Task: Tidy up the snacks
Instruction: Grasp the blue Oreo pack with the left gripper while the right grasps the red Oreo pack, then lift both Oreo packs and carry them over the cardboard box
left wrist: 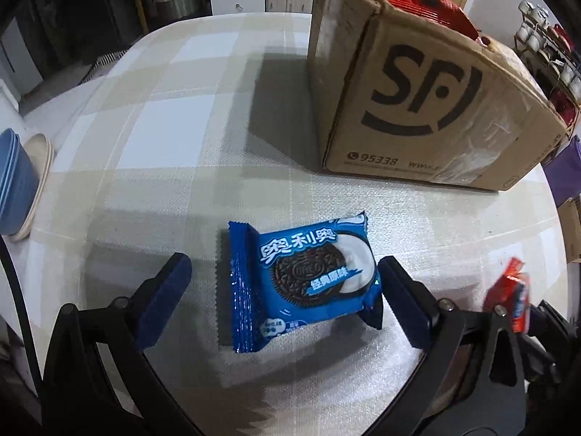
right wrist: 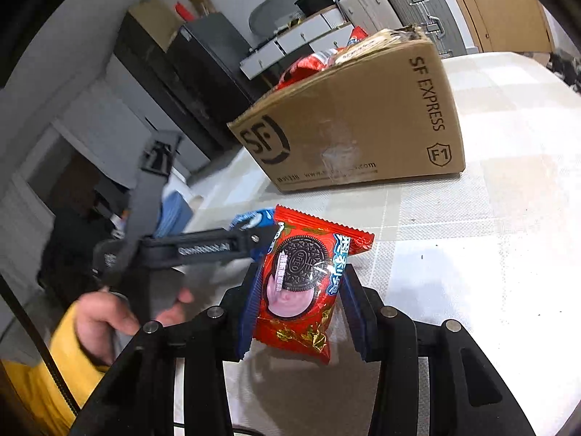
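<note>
The left tool (left wrist: 283,279) is standing wide open over the worktop (left wrist: 174,138), its two blue fingers (left wrist: 165,301) flanking a blue Oreo packet (left wrist: 301,283) that is lying flat on the checked cloth; the right-hand finger is sitting just beside the packet's edge, though actual contact cannot be told, and the other is standing clear of it. The right tool (right wrist: 299,305) is gripping a red Oreo packet (right wrist: 301,283) at a narrow setting, the wrapper standing upright between the blue fingers and raised off the worktop. In the left wrist view this red packet is appearing blurred at the right edge (left wrist: 512,296). A cardboard box (left wrist: 417,87), printed with a courier logo, is standing on the worktop beyond both packets, well apart from them, with red wrappers (left wrist: 428,0) showing above its open top. A person's hand (right wrist: 109,323), with a yellow sleeve (right wrist: 40,381), is holding the handle of the left tool in the right wrist view. Stacked blue and cream bowls (left wrist: 18,185) are resting at the worktop's left edge.
</note>
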A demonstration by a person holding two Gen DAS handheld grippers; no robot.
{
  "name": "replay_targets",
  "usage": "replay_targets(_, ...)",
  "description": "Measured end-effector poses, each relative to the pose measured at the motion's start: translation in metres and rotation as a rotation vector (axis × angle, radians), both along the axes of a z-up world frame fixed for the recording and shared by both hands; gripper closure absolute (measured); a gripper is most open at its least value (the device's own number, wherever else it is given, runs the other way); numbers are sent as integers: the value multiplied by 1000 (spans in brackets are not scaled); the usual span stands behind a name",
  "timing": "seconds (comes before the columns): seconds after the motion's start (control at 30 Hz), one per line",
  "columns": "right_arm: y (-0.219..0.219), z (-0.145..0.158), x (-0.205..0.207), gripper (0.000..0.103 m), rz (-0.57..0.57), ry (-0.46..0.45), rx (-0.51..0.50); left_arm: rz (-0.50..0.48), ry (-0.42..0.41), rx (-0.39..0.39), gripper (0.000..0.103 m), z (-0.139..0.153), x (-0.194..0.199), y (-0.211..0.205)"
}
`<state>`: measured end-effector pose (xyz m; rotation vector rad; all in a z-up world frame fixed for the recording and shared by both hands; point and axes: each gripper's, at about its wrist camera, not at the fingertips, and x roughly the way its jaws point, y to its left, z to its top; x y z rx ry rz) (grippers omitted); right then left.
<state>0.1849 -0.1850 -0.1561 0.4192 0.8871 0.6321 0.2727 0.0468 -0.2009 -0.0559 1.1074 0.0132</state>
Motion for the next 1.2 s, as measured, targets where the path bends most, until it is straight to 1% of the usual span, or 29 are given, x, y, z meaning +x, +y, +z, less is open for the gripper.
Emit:
replay_targets(0.1, -14, 1, -2, 60, 2, 5, 30, 9, -19, -9, 5, 2, -4, 3)
replay_targets(0.17, -16, 0, -3, 60, 5, 9, 38, 4, -17, -11, 6, 3, -4, 3)
replay_targets(0.27, -16, 1, -5, 60, 11, 1, 48, 12, -18, 1, 16, 6, -9, 2)
replay_targets(0.3, -17, 2, -6, 60, 11, -1, 52, 12, -23, 8, 24, 7, -9, 2)
replay_targets(0.33, -18, 2, -7, 60, 10, -1, 55, 10, -28, 16, 36, 9, -10, 2)
replay_targets(0.4, -11, -3, -2, 60, 9, 1, 61, 7, -35, 24, 44, 10, -9, 3)
replay_targets(0.43, -11, -4, -2, 60, 8, 2, 62, 5, -40, 16, 50, 11, -10, 4)
replay_targets(0.5, -11, -4, -2, 60, 5, 2, 60, -1, -49, 13, 56, 13, -13, 4)
replay_targets(0.7, -9, -5, -1, 60, 1, 3, 59, -22, -68, 52, 58, 17, -28, -1)
replay_targets(0.77, -11, -5, -2, 60, 0, 6, 59, -27, -55, 68, 58, 17, -34, -2)
replay_targets(0.87, -11, -5, 0, 60, -11, 8, 54, -37, -71, 87, 58, 22, -45, -3)
replay_targets(1.07, -9, -8, 3, 60, -44, 37, 10, -53, -93, 23, 58, 31, -80, -6)
replay_targets(1.13, -9, -7, 2, 60, -62, 30, -14, -56, -93, -3, 58, 31, -91, -8)
replay_targets(1.2, -9, -2, -3, 60, -83, 6, -58, -58, -92, -46, 58, 32, -104, -10)
